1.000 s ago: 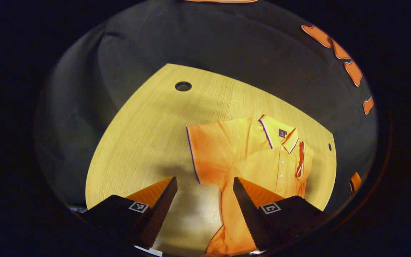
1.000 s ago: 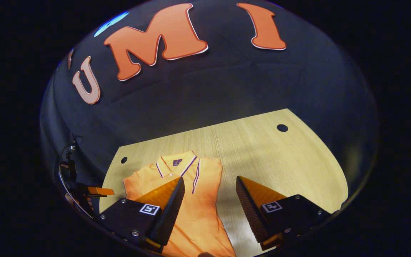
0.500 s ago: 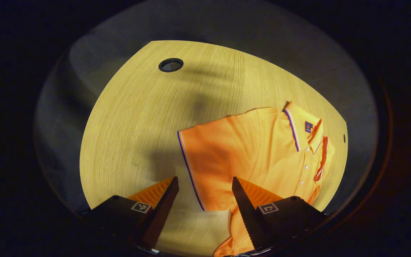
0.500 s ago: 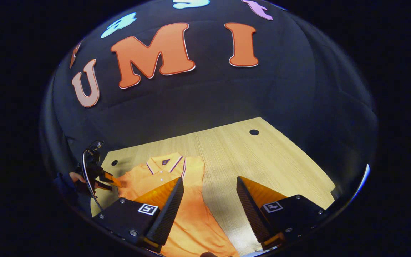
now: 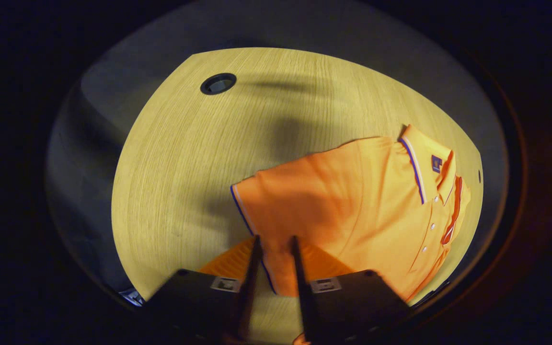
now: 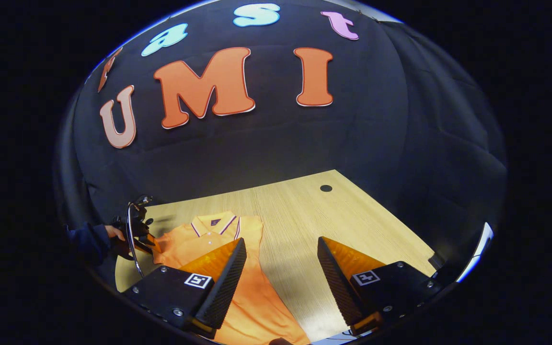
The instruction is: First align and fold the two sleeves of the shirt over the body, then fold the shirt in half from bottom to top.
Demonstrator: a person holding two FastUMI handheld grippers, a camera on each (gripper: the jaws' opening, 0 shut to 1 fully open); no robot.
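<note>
An orange polo shirt (image 5: pixel 376 201) is spread flat on a pale wooden worktop (image 5: pixel 194 158), its front facing up. In the left gripper view, the collar (image 5: pixel 419 158) with its dark striped trim is seen at the far right, and a row of small white buttons runs down the placket below it. One short sleeve (image 5: pixel 276 201) is stretched out toward the left, its cuff edged with a dark line. The left claw (image 5: pixel 274 244) is placed at the near edge of this sleeve, with its two fingers drawn close together on either side of the striped cuff hem; whether both fingers actually press the cloth cannot be told. A round dark grommet hole (image 5: pixel 218 83) is set in the worktop at the far left. In the right gripper view, the right claw (image 6: pixel 281 249) is held spread wide and grasps nothing, raised above the near part of the shirt (image 6: pixel 252 297) and the bare wood beside it. Farther off at the left of that view, a hand (image 6: pixel 113 233) in a dark sleeve is seen holding the other gripper at the shirt's sleeve. A black cloth wall (image 6: pixel 266 143) stands behind the worktop.
</note>
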